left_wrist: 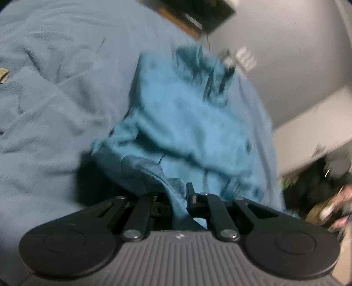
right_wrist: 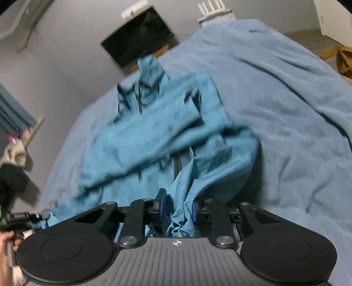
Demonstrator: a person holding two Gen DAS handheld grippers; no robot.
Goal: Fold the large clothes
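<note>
A teal zip-up jacket (left_wrist: 187,123) lies crumpled on a blue-grey bedspread (left_wrist: 55,99). My left gripper (left_wrist: 179,198) is shut on a fold of the jacket's near edge, and the cloth runs up out of the jaws. In the right wrist view the jacket (right_wrist: 154,136) spreads away from me, with its zip and collar towards the far end. My right gripper (right_wrist: 178,206) is shut on a bunched handful of the jacket's hem between its blue pads. The other gripper and the hand holding it (right_wrist: 15,220) show at the left edge of that view. Both pictures are blurred.
The bedspread (right_wrist: 286,99) covers the whole bed, with wrinkles. A dark screen (right_wrist: 140,35) hangs on the grey wall beyond the bed, next to a white device with antennas (right_wrist: 211,11). A wooden object (right_wrist: 343,57) stands on the floor at the right.
</note>
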